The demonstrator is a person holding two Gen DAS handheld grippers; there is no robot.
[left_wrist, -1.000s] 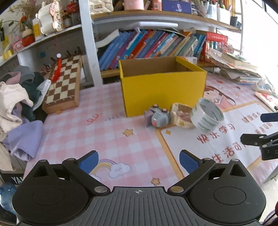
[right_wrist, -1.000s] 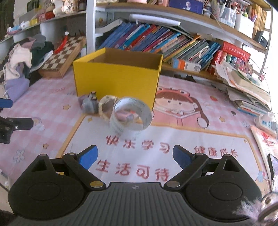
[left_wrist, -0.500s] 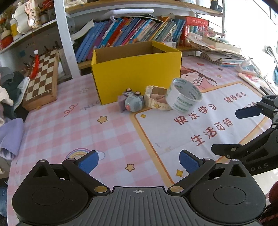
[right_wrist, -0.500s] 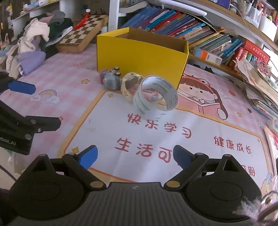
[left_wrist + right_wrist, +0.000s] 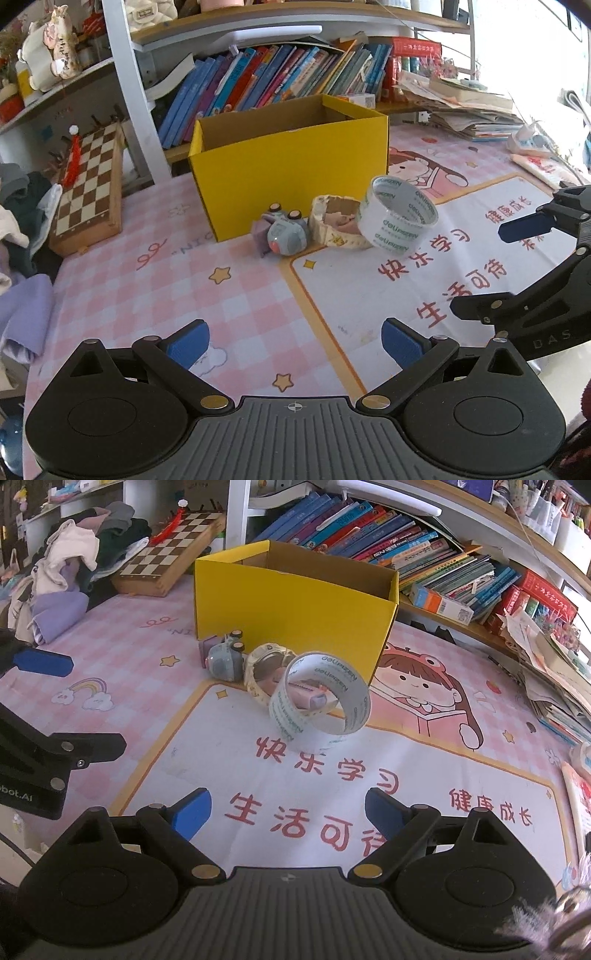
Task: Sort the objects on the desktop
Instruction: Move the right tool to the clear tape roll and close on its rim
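From the left wrist we see our left gripper (image 5: pixel 293 338) with jaws spread wide and nothing between them, hovering above the pink checked mat (image 5: pixel 155 295). We judge that we are at the approach step, with nothing sorted yet. The grey toy (image 5: pixel 283 233), the patterned tape roll (image 5: pixel 338 226) and the clear tape roll (image 5: pixel 399 221) lie in a touching row just in front of the yellow box (image 5: pixel 295 173), which stands open at the top.

From the right wrist, our right gripper (image 5: pixel 286 810) is likewise spread and empty, aimed at the clear tape roll (image 5: pixel 320 702), which stands tilted on its edge, glossy and thin-walled. Next, we think, it must advance, straddle the roll's wall and pinch gently, then lift it into the box (image 5: pixel 295 605).
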